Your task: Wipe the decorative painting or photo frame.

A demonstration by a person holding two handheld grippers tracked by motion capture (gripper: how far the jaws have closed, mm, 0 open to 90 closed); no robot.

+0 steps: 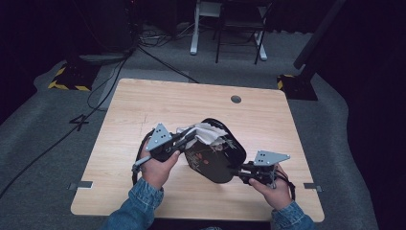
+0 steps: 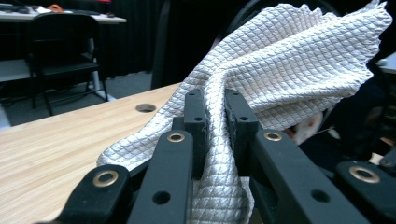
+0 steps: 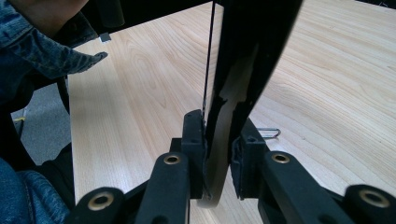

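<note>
Left hand-held gripper (image 1: 190,137) clenched on a white quilted cloth (image 1: 207,134). In the left gripper view its two black jaws pinch a fold of that cloth (image 2: 299,60), the rest fanning up and to the right, diamond weave sharp.

From the high view the cloth sits at the upper, open end of a flat black bag (image 1: 218,158), partly inside or on top of it; cannot tell which. The bag lies near the middle of the wooden counter (image 1: 143,105), tilted, its long axis running from upper left to lower right.

Right hand-held gripper (image 1: 238,171) grasps the bag's lower right edge. In the right gripper view the jaws close on a thin black edge (image 3: 247,56) with a pale lining, which stands upright between the pads.

The left hand (image 1: 158,167) and right hand (image 1: 270,188) come in from the bottom edge, both in denim sleeves. A small round hole (image 1: 235,99) in the counter lies beyond the bag, well apart from it.

Grey floor around the counter, cables across it, a black chair (image 1: 239,24) at the far side. A small wire loop (image 3: 270,133) lies on the counter just beside the right jaw.
</note>
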